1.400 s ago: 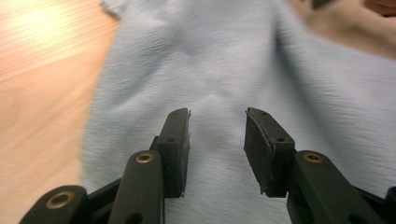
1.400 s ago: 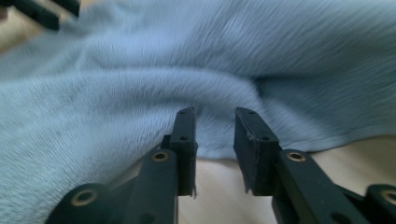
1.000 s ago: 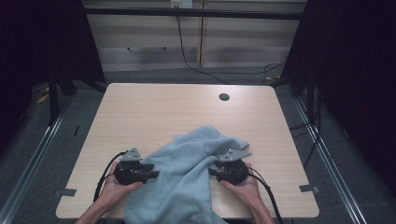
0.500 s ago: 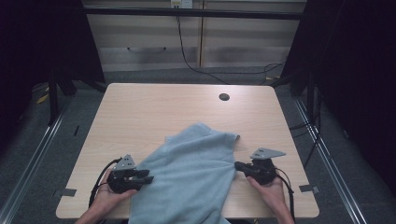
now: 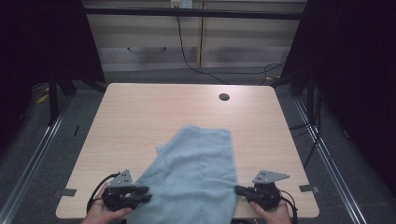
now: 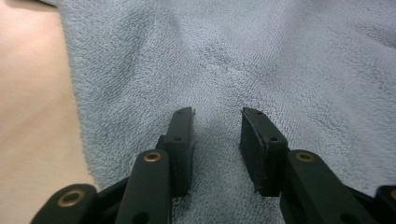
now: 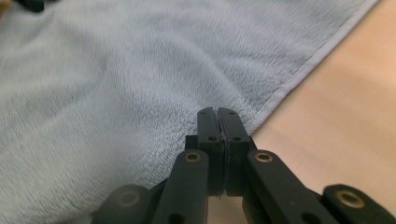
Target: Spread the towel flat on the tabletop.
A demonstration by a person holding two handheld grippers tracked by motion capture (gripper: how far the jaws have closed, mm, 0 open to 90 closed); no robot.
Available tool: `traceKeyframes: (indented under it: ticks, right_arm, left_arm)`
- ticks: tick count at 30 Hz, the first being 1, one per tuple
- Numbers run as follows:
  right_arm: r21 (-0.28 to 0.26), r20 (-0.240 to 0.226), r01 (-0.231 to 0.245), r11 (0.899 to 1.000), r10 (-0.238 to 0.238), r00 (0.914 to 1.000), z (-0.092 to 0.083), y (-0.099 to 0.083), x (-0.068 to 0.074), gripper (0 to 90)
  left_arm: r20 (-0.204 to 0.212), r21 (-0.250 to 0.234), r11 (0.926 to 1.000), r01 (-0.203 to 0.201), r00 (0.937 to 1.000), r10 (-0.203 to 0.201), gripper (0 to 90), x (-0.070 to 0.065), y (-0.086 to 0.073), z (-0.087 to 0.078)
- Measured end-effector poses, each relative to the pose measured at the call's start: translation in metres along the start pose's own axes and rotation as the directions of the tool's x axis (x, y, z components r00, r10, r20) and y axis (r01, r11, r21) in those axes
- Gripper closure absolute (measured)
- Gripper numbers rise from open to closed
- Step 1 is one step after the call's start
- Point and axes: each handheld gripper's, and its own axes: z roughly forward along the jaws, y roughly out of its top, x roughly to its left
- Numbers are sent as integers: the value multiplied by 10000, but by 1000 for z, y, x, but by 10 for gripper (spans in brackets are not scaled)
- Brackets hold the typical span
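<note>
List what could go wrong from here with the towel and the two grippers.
The right gripper has its jaws shut at the hem of the towel; whether cloth is pinched can't be told, so a pull may slip off. The left gripper has open jaws over the cloth, holding nothing; a tug from the right alone could drag and bunch the towel. The towel's near end hangs past the table edge and might slide off.

The high view is looking forward and down over the whole desk (image 5: 140,107). Each gripper view is looking close along its own jaws, all three sharing the blue towel (image 5: 196,172).
</note>
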Motion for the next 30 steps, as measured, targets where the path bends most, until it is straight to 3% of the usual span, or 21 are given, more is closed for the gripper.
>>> traceKeyframes:
  ticks: [3,5,7,10,13,16,18,22,24,26,28,30]
  right_arm:
    - [182,-160,138,9997,-135,9998,-6,-10,11,883]
    - [-60,-321,232,9997,-234,9992,-11,-9,15,834]
    - [-306,-321,285,9991,-295,9991,-13,-3,15,773]
    - [-659,-279,392,9971,-411,9988,-7,15,10,750]
    - [-680,-453,524,9963,-556,9974,15,33,5,713]
    - [-514,-288,687,9963,-703,9971,36,44,4,674]
    - [-462,-304,690,9965,-704,9971,50,51,3,654]
    - [-254,-142,727,9970,-730,9972,68,56,0,631]
    - [-22,-81,821,9966,-821,9966,71,53,1,628]
    - [-88,-129,772,9970,-773,9969,71,51,2,627]
    - [-106,-143,729,9973,-730,9972,70,50,2,624]
    - [-145,-186,668,9977,-671,9976,70,49,2,620]
  left_arm:
    - [536,135,9999,18,9986,-25,638,-6,-2,-2]
    - [838,58,9998,173,9963,-178,627,-4,0,-2]
    - [671,-244,9990,369,9971,-352,626,3,9,-2]
    - [589,-949,9922,811,9954,-758,620,20,29,-2]
    - [265,-1204,9882,950,9954,-925,626,40,50,2]
    - [5,-1387,9826,1234,9922,-1246,640,59,61,8]
    - [-366,-1417,9796,1428,9881,-1494,658,69,65,13]
    - [-590,-1605,9673,1962,9764,-2078,694,89,67,23]
    - [-950,-1419,9710,1923,9738,-2067,694,97,69,30]
    - [-1127,-1448,9682,2039,9688,-2209,674,104,70,35]
    - [-1002,-1535,9651,2121,9683,-2287,635,107,69,41]
    - [-1205,-1286,9698,2075,9674,-2229,601,108,68,47]
